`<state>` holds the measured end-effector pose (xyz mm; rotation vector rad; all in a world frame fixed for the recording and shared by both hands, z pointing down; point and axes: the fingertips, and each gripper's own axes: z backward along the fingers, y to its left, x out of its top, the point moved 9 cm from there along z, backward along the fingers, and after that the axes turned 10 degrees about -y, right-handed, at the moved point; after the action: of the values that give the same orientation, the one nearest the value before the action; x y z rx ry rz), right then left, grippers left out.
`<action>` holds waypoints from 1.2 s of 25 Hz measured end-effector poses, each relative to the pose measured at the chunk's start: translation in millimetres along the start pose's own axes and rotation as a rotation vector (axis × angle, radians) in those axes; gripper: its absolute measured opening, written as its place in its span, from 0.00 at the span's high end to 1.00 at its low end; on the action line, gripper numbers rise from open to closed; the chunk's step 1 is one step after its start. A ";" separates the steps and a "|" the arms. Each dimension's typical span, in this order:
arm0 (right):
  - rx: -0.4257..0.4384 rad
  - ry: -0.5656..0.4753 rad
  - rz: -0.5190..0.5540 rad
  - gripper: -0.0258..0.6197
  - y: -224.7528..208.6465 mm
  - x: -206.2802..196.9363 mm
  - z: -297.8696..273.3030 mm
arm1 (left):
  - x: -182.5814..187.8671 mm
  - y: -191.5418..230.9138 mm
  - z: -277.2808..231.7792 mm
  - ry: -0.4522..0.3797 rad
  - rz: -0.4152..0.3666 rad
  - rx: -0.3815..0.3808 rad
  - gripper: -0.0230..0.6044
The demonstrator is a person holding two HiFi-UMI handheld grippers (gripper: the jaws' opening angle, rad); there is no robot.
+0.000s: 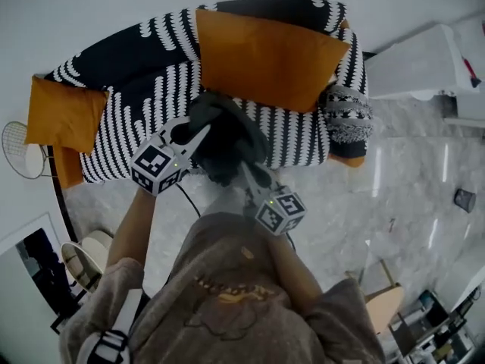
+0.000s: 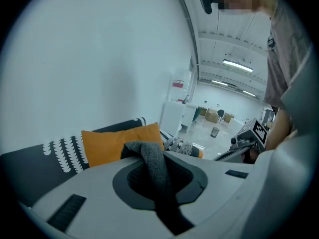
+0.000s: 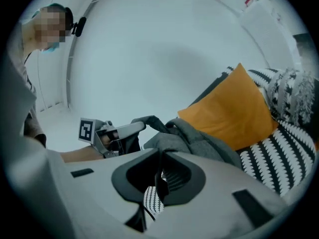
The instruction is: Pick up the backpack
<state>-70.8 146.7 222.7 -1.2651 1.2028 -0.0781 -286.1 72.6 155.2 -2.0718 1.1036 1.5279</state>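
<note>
A dark grey backpack (image 1: 224,138) hangs in front of the patterned sofa (image 1: 136,89), held up between both grippers. My left gripper (image 1: 200,136) is shut on a grey woven strap (image 2: 155,169) of the bag, which runs up between the jaws and over their tip. My right gripper (image 1: 248,171) is shut on a thin dark strap at the bag's lower side; in the right gripper view it shows as a narrow strip in the jaws (image 3: 160,179). The backpack's grey body (image 3: 202,141) lies just beyond the right gripper, with the left gripper (image 3: 124,129) at its far end.
A large orange cushion (image 1: 265,55) leans on the sofa back behind the bag. A smaller orange cushion (image 1: 64,112) lies at the sofa's left end, a patterned grey one (image 1: 347,116) at its right. A white cabinet (image 1: 424,63) stands at right, on a marble floor (image 1: 402,180).
</note>
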 end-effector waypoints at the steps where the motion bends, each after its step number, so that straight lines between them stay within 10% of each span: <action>1: 0.015 0.003 0.017 0.92 4.8 6.5 2.4 | 6.0 -2.0 6.2 -0.022 0.009 0.007 0.91; 11: 0.014 -0.094 0.170 0.92 53.4 102.8 33.2 | 74.3 -35.0 35.7 -0.244 0.089 0.014 0.91; 21: 0.127 -0.267 0.314 0.92 83.3 233.2 62.6 | 193.4 -76.6 24.3 -0.406 0.010 -0.009 0.91; 30: 0.283 -0.244 0.256 0.92 89.5 259.1 82.6 | 216.1 -133.6 47.1 -0.455 0.008 0.146 0.91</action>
<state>54.0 73.5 -24.3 -0.8415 1.0888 0.0894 -190.9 106.5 -82.5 -1.5192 1.0102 1.7473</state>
